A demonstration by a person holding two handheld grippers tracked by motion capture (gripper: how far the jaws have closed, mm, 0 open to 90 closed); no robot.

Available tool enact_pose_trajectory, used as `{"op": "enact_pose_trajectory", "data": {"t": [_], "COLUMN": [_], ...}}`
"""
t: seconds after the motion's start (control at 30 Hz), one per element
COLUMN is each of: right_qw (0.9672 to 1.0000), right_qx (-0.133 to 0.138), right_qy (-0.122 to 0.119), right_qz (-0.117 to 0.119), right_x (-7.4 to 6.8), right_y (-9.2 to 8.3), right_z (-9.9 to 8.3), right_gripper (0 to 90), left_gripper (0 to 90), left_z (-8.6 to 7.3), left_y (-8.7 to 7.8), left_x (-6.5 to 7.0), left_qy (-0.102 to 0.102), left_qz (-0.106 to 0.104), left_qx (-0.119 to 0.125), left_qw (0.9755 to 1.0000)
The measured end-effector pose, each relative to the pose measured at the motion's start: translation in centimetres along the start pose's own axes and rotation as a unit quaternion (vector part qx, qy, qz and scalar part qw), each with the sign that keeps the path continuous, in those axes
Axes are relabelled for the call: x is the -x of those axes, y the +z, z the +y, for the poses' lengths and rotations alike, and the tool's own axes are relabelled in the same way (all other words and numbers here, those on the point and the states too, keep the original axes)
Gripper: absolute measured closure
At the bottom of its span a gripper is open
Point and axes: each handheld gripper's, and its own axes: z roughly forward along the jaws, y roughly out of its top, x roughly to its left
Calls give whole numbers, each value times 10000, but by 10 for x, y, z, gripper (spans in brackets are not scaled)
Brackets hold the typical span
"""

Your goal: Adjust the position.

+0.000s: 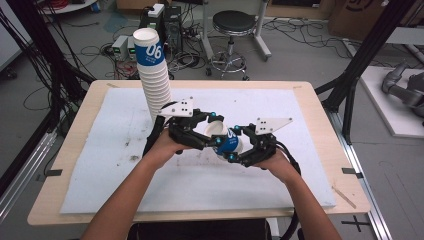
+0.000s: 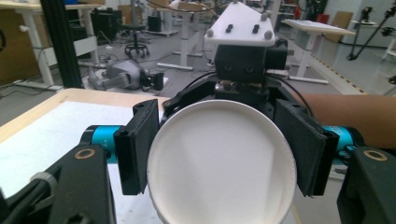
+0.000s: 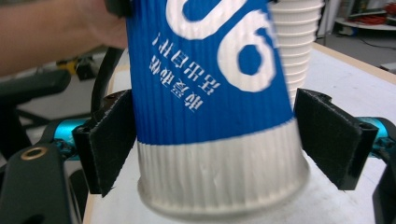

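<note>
Single blue-and-white ribbed paper cup [image 1: 226,141] sits sideways in the air between the two grippers, above the middle of the white foam mat [image 1: 120,150]. Its open mouth faces the left gripper [image 1: 202,131]; its white base end points toward the right gripper [image 1: 239,145].

In the left gripper view the cup's round white rim [image 2: 222,163] sits between the far black pads, which belong to the right gripper. The left pad touches the rim; the right pad looks just beside it.

In the right gripper view the cup wall [image 3: 210,93] runs between the right gripper's pads. The left pad presses the wall; the right pad shows a thin gap. So the right gripper is narrowed around the cup with a loose or one-sided hold. Cannot tell whether it is fully clamped.

The left gripper's own jaws are spread wide at the bottom corners of its view, with nothing visibly between them.

Tall leaning stack of matching paper cups [image 1: 152,75] stands on the mat behind the left hand [image 1: 162,147], near the light wooden table's [image 1: 65,150] far edge.

Likely step: passing or separating the single cup, maybe heading for the stack.

To do it well:
- Keep pressure on the ribbed wall light, since paper crushes.
- Get both right pads seated before moving.
- Bring the left jaws over the rim evenly.
- Stay clear of the stack, which looks easy to topple.
</note>
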Motion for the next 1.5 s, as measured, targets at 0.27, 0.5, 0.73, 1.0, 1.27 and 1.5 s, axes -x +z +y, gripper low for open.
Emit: {"op": "enact_pose_trajectory", "data": {"t": [0.27,0.5,0.73,1.0,1.27,1.5], "right_qw": [9956,9903,9978,9999,9988,9933], "right_qx": [-612,-977,-421,98,-219,-931], "right_qy": [-694,-986,-501,2,-394,-690], "right_qz": [-128,-34,-42,134,168,3], "right_x": [-2,-4,-4,1,1,-1], "right_y": [-8,-12,-15,-15,-15,-16], "right_z": [9,16,14,3,4,7], "right_gripper": [278,298,175,147,242,251], "left_gripper": [225,297,312,314,293,258], "left_z": [-1,-5,-9,-7,-10,-11], "left_y": [2,4,-3,-7,-3,-2], "left_x": [1,0,-2,-2,1,6], "left_qy": [-104,-39,-139,-158,-89,447], "left_qz": [285,-137,-249,-325,-207,-25], "left_qx": [-583,-830,-492,132,-424,-1074], "left_qw": [9978,9964,9984,9993,9988,9932]}}
